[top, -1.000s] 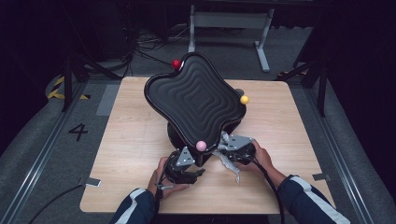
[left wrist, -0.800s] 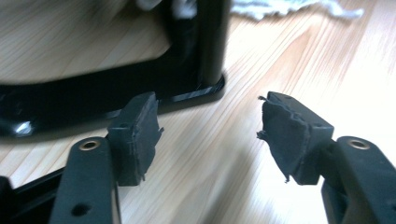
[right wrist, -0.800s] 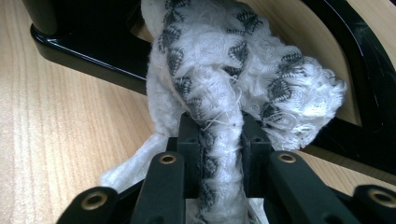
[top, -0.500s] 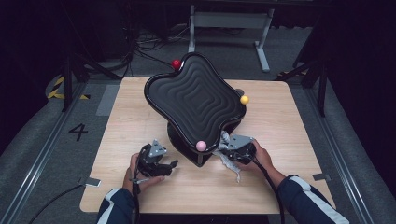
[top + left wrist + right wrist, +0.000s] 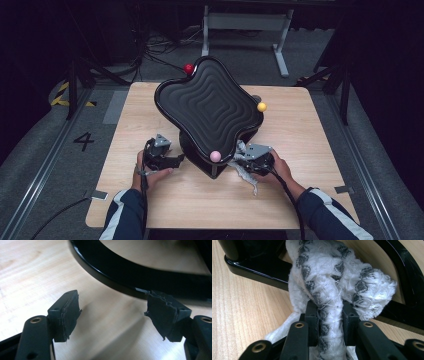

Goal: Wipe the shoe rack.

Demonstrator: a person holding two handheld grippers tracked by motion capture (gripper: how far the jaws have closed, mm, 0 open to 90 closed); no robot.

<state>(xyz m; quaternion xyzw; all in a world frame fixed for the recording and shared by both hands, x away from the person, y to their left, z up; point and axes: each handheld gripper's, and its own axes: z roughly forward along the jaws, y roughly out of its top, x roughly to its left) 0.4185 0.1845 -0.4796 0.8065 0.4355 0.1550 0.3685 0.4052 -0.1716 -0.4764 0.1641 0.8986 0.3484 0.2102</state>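
Right gripper point(image 5: 246, 161) clamps a bunched white cloth point(image 5: 332, 290) with a dark pattern; in the right gripper view both pads pinch a twisted neck of it, the rest ballooning past the tips against the black base point(image 5: 254, 267) of the tilted black wavy tray point(image 5: 210, 105). In the high view the cloth point(image 5: 247, 175) sits at the tray's near right foot, just right of the pink ball point(image 5: 215, 156).

Left gripper point(image 5: 172, 161) sits left of the tray's base, jaws just been opening, now wide apart, nothing between them; the left gripper view has bare wood table point(image 5: 30, 270) between the pads and the base rim point(image 5: 120, 272) just ahead.

Risks, as I judge:
1. Grip is on a thin twisted strand, so a hard wipe could pull it free.
2. Loose cloth tail may snag under the base edge.
3. Tray looks top-heavy on 1 stand; pushing with no brace from the left could tip or slide it, shaking the 3 balls (red point(image 5: 188, 68), yellow point(image 5: 261, 106), pink).
4. Frayed left pads point(image 5: 67, 312) may slip on glossy plastic.
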